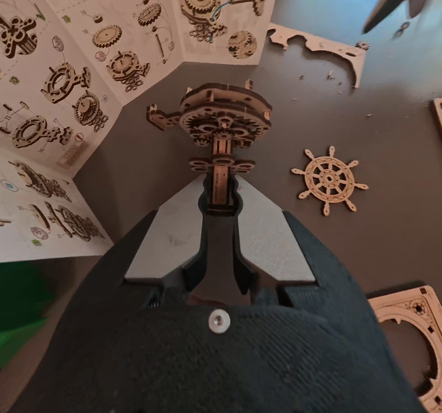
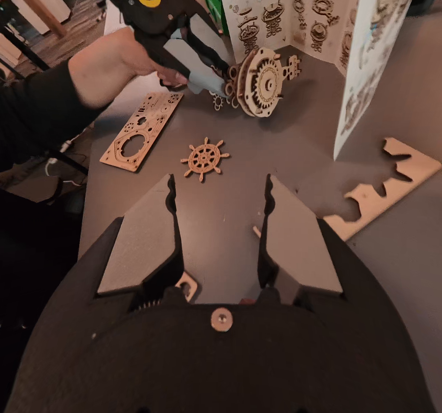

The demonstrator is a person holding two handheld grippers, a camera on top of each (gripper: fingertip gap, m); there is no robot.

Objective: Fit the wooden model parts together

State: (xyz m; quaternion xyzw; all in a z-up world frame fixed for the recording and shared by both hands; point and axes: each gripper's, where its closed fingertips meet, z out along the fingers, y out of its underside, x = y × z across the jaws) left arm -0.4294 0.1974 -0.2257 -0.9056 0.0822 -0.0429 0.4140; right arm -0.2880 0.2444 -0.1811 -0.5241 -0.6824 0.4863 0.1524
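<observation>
My left gripper point(image 1: 220, 181) is shut on the square stem of a wooden gear assembly point(image 1: 224, 112), a round geared disc with a side arm, held above the grey table. In the right wrist view the left gripper point(image 2: 222, 83) holds the same assembly point(image 2: 260, 83) with its geared face towards me. A wooden ship's wheel point(image 1: 329, 180) lies flat on the table to the right of the stem. In the right wrist view the wheel point(image 2: 204, 159) lies just beyond my right gripper point(image 2: 220, 179), which is open and empty above the table.
A folded instruction sheet point(image 1: 71, 90) stands at the left and also shows in the right wrist view point(image 2: 299, 11). Punched-out wooden sheets lie around point(image 2: 141, 131), point(image 2: 387, 191), point(image 1: 320, 47), point(image 1: 411, 329). A person's arm point(image 2: 71, 71) holds the left gripper. The table edge point(image 2: 91, 186) is at left. The grippers' ends are close to 15 cm from one another. The wooden ship's wheel point(image 1: 329, 180) sits 9 cm or so from the ends of my left fingers. Seen from the right wrist view point(image 2: 203, 156) as well.
</observation>
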